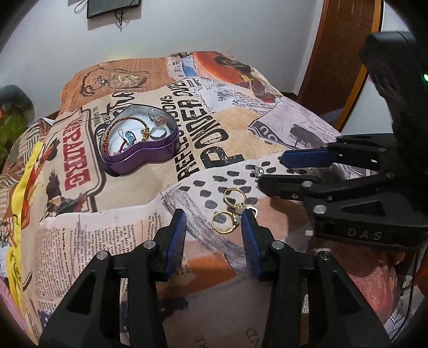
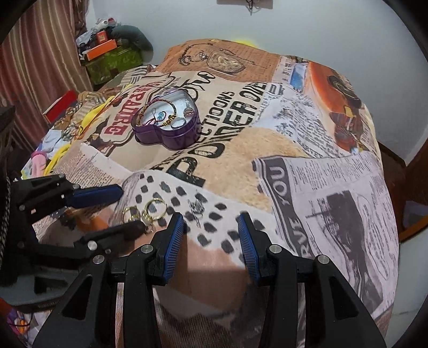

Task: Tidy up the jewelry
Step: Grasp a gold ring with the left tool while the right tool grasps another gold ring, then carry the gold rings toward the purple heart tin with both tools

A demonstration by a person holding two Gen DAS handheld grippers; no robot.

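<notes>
A newspaper-print blanket (image 2: 307, 171) covers the bed, patched with big black lettering, dotted panels and an orange picture near the far edge. Behind it stands a plain white wall (image 1: 214, 29), with a dark frame (image 1: 112, 8) hung high and cords dangling beneath it. A wooden door (image 1: 337, 50) stands to the right. On the left a striped brown curtain (image 2: 40, 53) hangs beside a green box (image 2: 112, 64) with an orange box (image 2: 101, 49) on top. Yellow cloth (image 1: 18, 214) lies bunched at the bed's left edge.
</notes>
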